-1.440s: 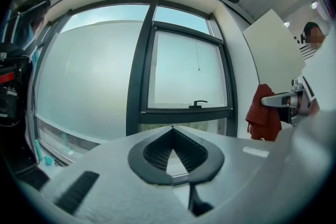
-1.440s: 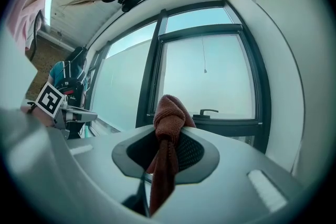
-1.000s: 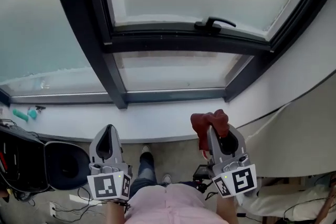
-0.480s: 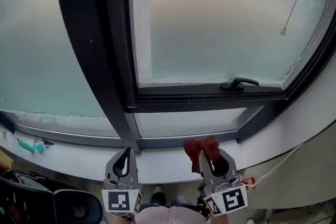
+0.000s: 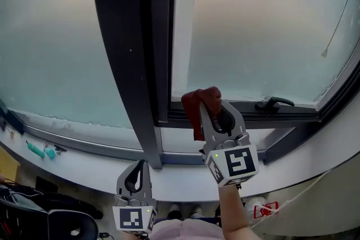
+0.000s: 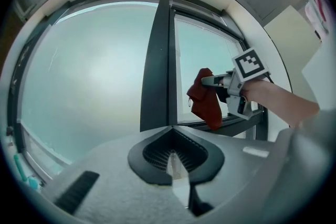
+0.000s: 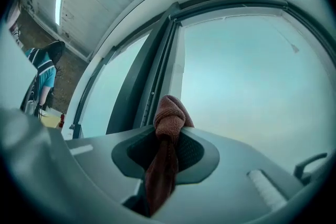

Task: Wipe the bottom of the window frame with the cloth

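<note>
**Now: cloth raised to the rail, wipe not begun**

So, as we judge it, the step in hand is bringing the cloth (image 5: 201,103) onto the bottom rail (image 5: 247,114) of the window.

Entry, right gripper (image 5: 211,114): its jaws pinch the cloth. A knotted wad bulges past the tips and a tail hangs beneath them. The rail lies directly ahead of the tips and just under them. We cannot tell whether the cloth is touching it or a little short of it. The upright post (image 5: 132,64) stands just to this gripper's left. The handle (image 5: 274,103) sits off to its right, along the rail.

Entry, left gripper (image 5: 137,167): its jaws are pressed together on nothing. It is held low, below and left of the other, over the white sill (image 5: 185,181).

Technique (our judgement): press the wad flat to the rail and start hard in the post corner. Draw rightward in one pass, keeping the tail clear of the handle and the pinch firm.

Count:
- two grippers
- one cloth
- one handle
- one post
- three panes (image 5: 56,36)
- two small teal items (image 5: 42,150) on the sill, far to the left gripper's left
</note>
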